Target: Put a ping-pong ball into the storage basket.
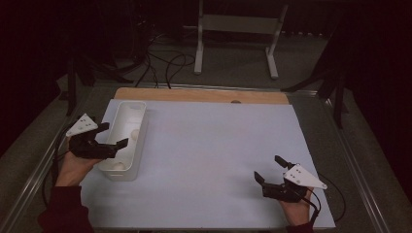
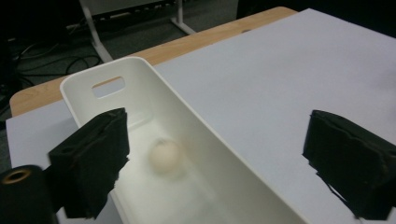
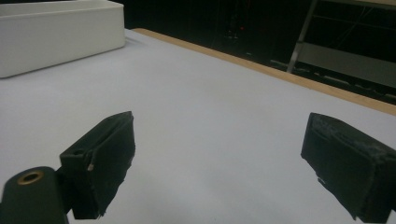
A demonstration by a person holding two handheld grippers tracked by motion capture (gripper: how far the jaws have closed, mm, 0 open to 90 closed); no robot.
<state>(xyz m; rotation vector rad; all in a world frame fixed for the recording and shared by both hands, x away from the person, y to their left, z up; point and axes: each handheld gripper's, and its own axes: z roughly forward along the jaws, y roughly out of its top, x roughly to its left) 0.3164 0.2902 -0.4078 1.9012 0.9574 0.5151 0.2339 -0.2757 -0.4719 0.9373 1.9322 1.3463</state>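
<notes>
A long white bin (image 1: pixel 141 141) stands at the left side of the table. Two pale balls lie in it, one (image 1: pixel 134 133) near the middle and another (image 1: pixel 118 165) at the near end. My left gripper (image 1: pixel 114 134) hovers over the bin, open, with nothing pressed between its pads. In the left gripper view the jaws (image 2: pixel 217 144) straddle the bin's wall (image 2: pixel 187 112), and a blurred pale ball (image 2: pixel 164 155) sits on the bin floor below. My right gripper (image 1: pixel 267 167) rests open and empty at the table's near right, again wide apart (image 3: pixel 217 149) in the right gripper view.
A pale sheet (image 1: pixel 209 145) covers the table, with a wooden strip (image 1: pixel 194 94) along the far edge. A white frame stand (image 1: pixel 238 24) and cables (image 1: pixel 165 63) lie on the floor behind. The bin (image 3: pixel 56 37) appears far left in the right gripper view.
</notes>
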